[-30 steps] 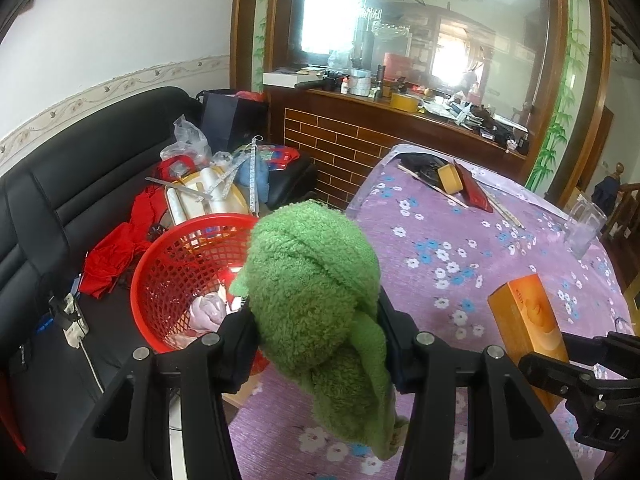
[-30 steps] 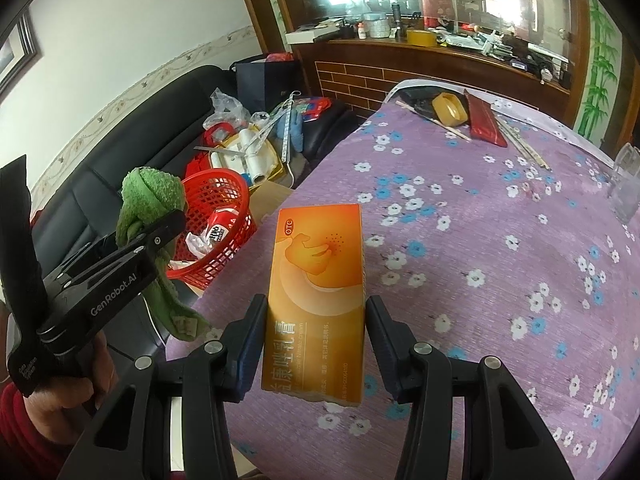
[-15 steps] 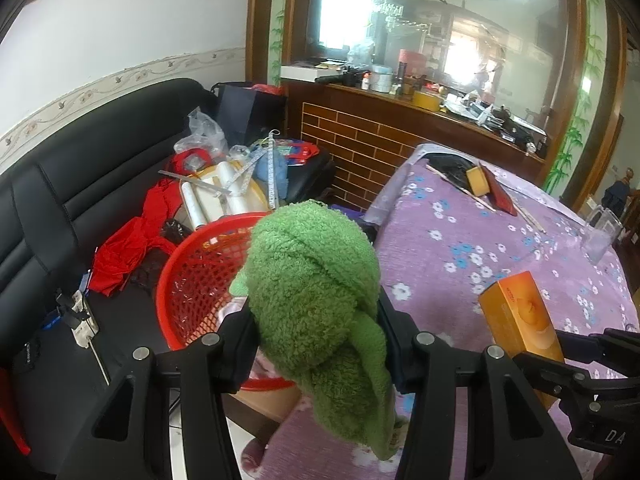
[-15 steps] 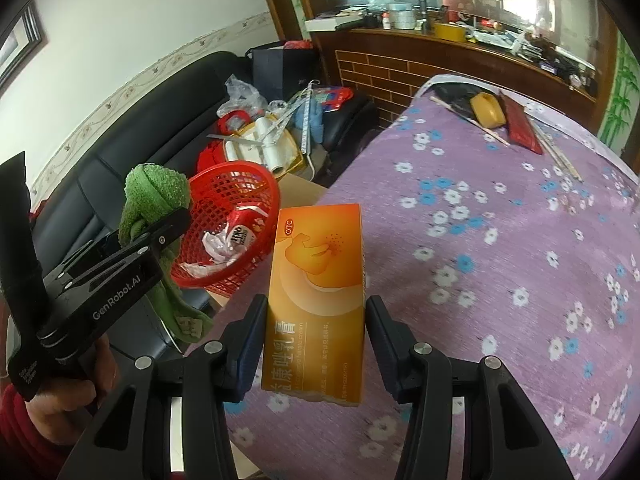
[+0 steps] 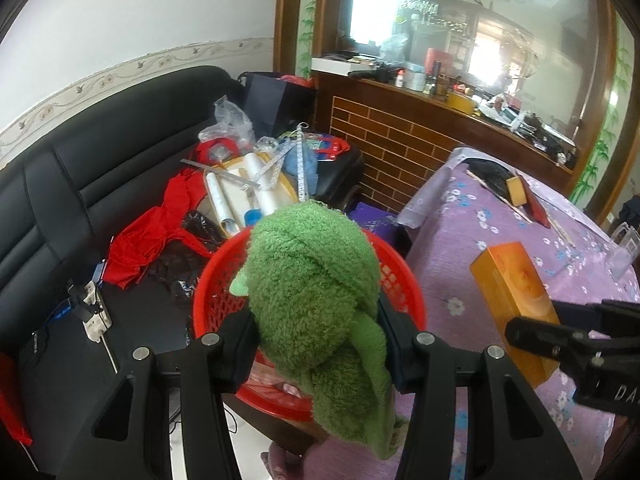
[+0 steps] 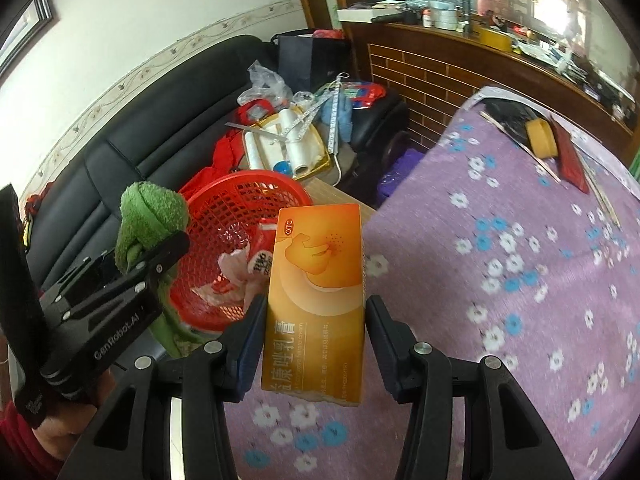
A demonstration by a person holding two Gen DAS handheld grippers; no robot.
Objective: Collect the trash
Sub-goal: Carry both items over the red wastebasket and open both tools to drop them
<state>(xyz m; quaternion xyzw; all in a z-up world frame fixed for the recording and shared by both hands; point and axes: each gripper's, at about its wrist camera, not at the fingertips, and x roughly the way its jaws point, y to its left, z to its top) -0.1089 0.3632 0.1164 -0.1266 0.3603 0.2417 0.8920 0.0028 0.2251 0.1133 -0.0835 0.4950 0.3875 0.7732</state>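
My left gripper [image 5: 318,340] is shut on a fluffy green cloth [image 5: 316,280] and holds it above the near rim of a red mesh basket [image 5: 404,280]. In the right wrist view the basket [image 6: 224,216] holds wrappers and crumpled paper [image 6: 240,272], and the green cloth [image 6: 150,212] hangs at its left edge. My right gripper [image 6: 316,328] is shut on an orange medicine box [image 6: 320,288], held upright over the table's left edge, right of the basket. The box also shows in the left wrist view [image 5: 516,300].
A purple flowered tablecloth [image 6: 500,240] covers the table at right, with a yellow tape roll [image 6: 540,142] and a red sleeve [image 6: 570,160] at its far end. A black sofa [image 5: 80,184] behind the basket carries rolls, bags and red cloth. A brick-faced counter [image 5: 400,140] stands beyond.
Both grippers have moved left toward the basket. The green cloth is now over the basket's rim and the orange box is close beside the basket. Both holds are unchanged.
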